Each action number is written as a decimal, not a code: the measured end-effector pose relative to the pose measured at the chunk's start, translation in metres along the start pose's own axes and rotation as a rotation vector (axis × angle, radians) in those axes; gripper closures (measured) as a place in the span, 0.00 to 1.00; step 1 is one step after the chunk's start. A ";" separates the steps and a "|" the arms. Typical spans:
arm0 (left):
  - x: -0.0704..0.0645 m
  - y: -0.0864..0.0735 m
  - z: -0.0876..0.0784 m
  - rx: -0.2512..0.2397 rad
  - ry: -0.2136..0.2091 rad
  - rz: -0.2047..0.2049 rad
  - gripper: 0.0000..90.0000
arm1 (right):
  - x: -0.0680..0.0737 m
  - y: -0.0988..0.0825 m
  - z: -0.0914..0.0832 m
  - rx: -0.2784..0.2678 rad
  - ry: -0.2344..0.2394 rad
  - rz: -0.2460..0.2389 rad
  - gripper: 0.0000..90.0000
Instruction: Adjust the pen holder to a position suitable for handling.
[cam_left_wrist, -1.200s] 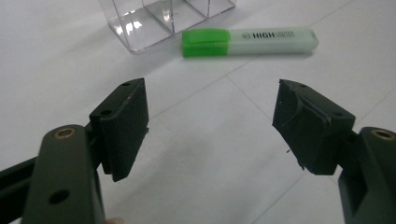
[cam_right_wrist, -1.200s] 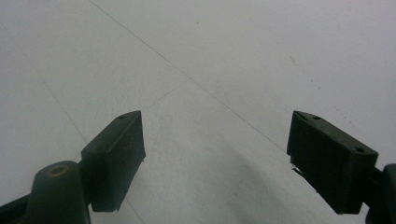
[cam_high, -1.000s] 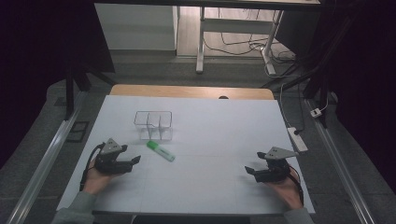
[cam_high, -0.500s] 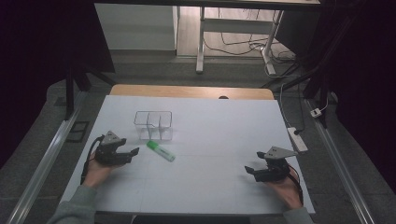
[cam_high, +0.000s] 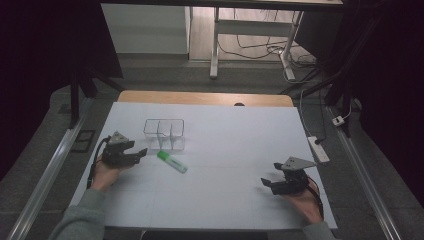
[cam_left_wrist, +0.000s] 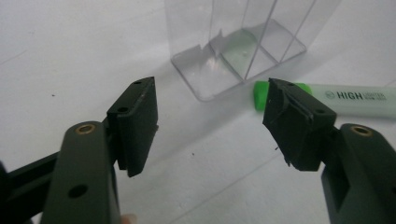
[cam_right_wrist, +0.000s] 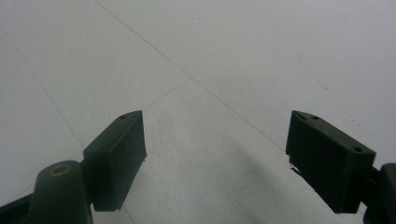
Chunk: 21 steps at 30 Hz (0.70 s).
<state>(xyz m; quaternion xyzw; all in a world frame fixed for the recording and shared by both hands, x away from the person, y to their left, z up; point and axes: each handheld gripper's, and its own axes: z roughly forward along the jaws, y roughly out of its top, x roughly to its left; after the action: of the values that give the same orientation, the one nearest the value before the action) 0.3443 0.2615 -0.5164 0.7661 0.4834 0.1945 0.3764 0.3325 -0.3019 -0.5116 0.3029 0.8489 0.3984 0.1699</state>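
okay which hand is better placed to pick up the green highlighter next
Left. The left gripper sits just beside the green highlighter, whose capped end is already near one jaw in the left gripper view; its jaws have just been closing, nothing between them. The right gripper rests open, far across the table.

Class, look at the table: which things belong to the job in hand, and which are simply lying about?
In the job: green highlighter; clear divided box; left gripper, open, its jaws just been closing, nothing between them.

Lying about: power strip; floor cables; right gripper, idle.
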 end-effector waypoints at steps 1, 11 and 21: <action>0.001 0.001 0.001 0.001 0.003 -0.003 0.40 | 0.000 0.000 0.000 0.000 -0.002 0.001 0.22; 0.016 0.005 0.011 0.016 0.053 -0.022 0.57 | -0.001 0.000 -0.001 -0.003 -0.007 0.002 0.22; 0.027 0.009 0.022 0.032 0.056 -0.028 0.96 | 0.000 0.001 -0.001 0.003 -0.008 0.001 0.22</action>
<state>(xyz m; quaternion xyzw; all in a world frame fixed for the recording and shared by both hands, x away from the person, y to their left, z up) 0.3766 0.2745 -0.5252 0.7595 0.5074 0.2030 0.3529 0.3320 -0.3023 -0.5104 0.3052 0.8486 0.3962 0.1726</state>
